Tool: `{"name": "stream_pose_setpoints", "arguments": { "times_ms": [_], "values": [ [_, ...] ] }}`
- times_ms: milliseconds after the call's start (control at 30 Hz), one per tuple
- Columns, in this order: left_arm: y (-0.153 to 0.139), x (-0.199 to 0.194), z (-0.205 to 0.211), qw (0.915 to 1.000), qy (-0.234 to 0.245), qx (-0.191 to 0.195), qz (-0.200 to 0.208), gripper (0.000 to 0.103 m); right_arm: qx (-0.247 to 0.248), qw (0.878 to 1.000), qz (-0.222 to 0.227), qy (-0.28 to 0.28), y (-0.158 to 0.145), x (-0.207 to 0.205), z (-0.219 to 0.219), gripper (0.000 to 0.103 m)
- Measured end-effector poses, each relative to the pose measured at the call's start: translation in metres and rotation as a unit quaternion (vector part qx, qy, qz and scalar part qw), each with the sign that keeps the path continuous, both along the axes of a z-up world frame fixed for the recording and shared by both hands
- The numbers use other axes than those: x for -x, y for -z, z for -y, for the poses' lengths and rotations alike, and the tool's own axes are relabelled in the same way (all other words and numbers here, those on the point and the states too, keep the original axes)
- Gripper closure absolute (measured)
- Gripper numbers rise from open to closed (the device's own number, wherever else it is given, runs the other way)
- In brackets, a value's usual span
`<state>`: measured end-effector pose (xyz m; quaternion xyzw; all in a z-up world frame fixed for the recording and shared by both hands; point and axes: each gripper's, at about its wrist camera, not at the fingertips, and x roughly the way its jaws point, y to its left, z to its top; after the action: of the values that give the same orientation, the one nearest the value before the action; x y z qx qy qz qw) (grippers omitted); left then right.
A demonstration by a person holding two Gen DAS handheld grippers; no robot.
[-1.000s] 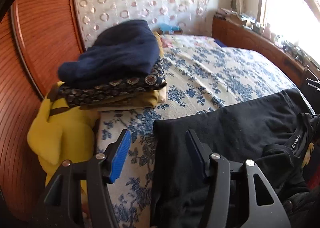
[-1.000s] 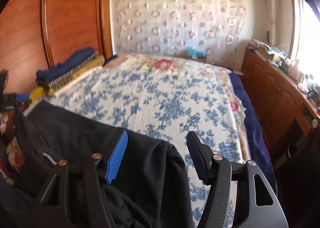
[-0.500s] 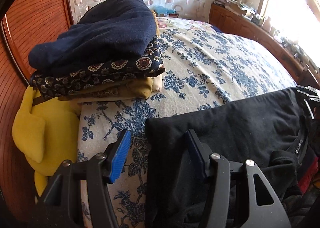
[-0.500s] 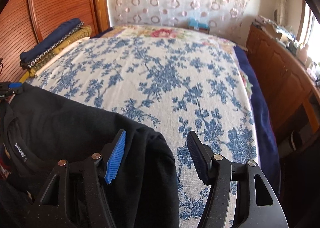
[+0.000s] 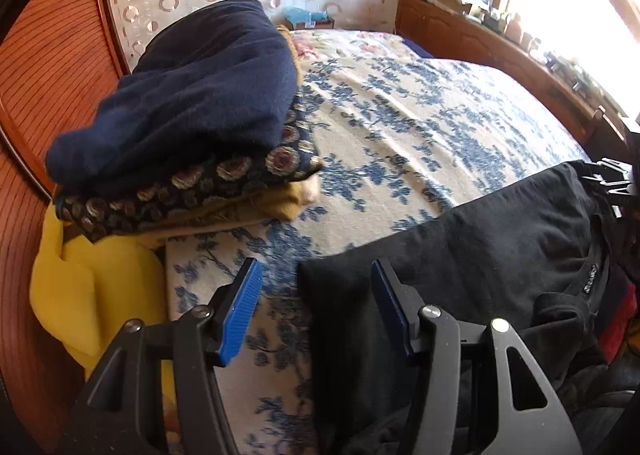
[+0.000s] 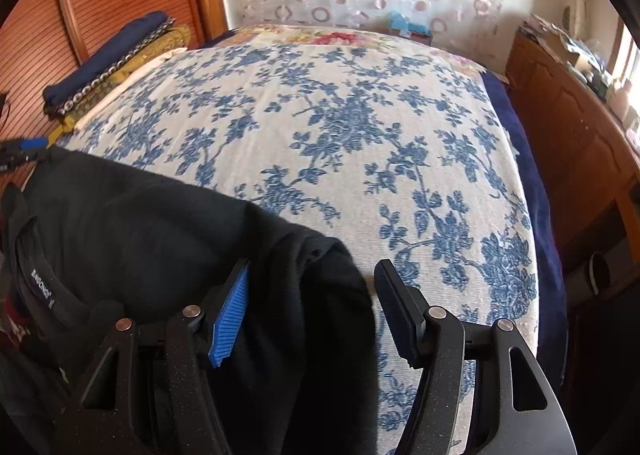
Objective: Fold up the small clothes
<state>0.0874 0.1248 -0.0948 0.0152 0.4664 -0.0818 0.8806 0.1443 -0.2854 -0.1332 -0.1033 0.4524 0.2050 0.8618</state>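
So, a stack of folded clothes (image 5: pixel 180 127) already sat by the wooden headboard. The black cotton T-shirt (image 5: pixel 480 247) lay on the floral bedspread (image 6: pixel 360 115), barely folded. Left gripper (image 5: pixel 316 303) and right gripper (image 6: pixel 312 303) both gaped, straddling opposite edges, clamping nothing.

The left black two-finger tool (image 5: pixel 316 307) fills the lower part of its own view, its jaws spread wide apart. One blue ribbed pad (image 5: pixel 242 315) sits at lower left of centre, the other finger at lower right. The right black two-finger tool (image 6: pixel 312 311) sits likewise along the bottom of its view, jaws also parted, with its blue ribbed pad (image 6: pixel 230 319) left of centre.
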Motion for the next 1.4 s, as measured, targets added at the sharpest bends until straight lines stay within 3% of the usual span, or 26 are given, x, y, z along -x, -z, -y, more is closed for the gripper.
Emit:
{"name": "stream_pose_setpoints", "arguments": {
  "times_ms": [133, 300, 333, 400, 500, 600, 700, 1033, 1333, 1400],
  "values": [
    [0.001, -0.006, -0.002, 0.9997, 0.016, 0.011, -0.015, 0.047, -0.004, 1.0, 0.003, -0.002, 0.001, 0.001, -0.003, 0.041],
    [0.017, -0.005, 0.012, 0.9971, 0.055, 0.018, -0.05, 0.052, -0.029, 0.999, -0.011, -0.026, 0.0, 0.007, -0.009, 0.073],
    [0.016, -0.002, 0.016, 0.9971, 0.059, 0.012, -0.046, 0.056, -0.036, 0.999, -0.017, -0.03, 0.0, 0.008, -0.009, 0.076],
    [0.013, 0.001, 0.018, 0.9967, 0.062, 0.027, -0.046, 0.083, -0.046, 0.998, -0.023, -0.038, -0.002, 0.011, -0.009, 0.087],
    [0.004, 0.01, 0.021, 0.998, 0.052, 0.024, -0.029, 0.093, -0.055, 0.997, -0.014, -0.046, -0.009, 0.021, -0.01, 0.091],
    [-0.025, 0.032, 0.03, 0.9985, 0.046, 0.024, 0.015, 0.095, -0.074, 0.996, -0.004, -0.05, -0.024, 0.038, -0.012, 0.092],
    [-0.065, 0.054, 0.037, 0.9964, 0.051, 0.025, 0.064, 0.095, -0.085, 0.995, 0.033, -0.044, -0.051, 0.059, -0.013, 0.093],
    [-0.187, 0.114, 0.043, 0.9797, 0.076, 0.01, 0.185, 0.095, -0.116, 0.979, 0.163, -0.039, -0.16, 0.107, 0.011, 0.093],
    [-0.238, 0.126, 0.044, 0.9634, 0.077, 0.007, 0.257, 0.095, -0.104, 0.965, 0.24, -0.029, -0.225, 0.132, 0.026, 0.094],
    [-0.251, 0.121, 0.049, 0.9596, 0.08, -0.009, 0.269, 0.095, -0.093, 0.959, 0.263, -0.041, -0.244, 0.137, 0.026, 0.094]
  ]
}}
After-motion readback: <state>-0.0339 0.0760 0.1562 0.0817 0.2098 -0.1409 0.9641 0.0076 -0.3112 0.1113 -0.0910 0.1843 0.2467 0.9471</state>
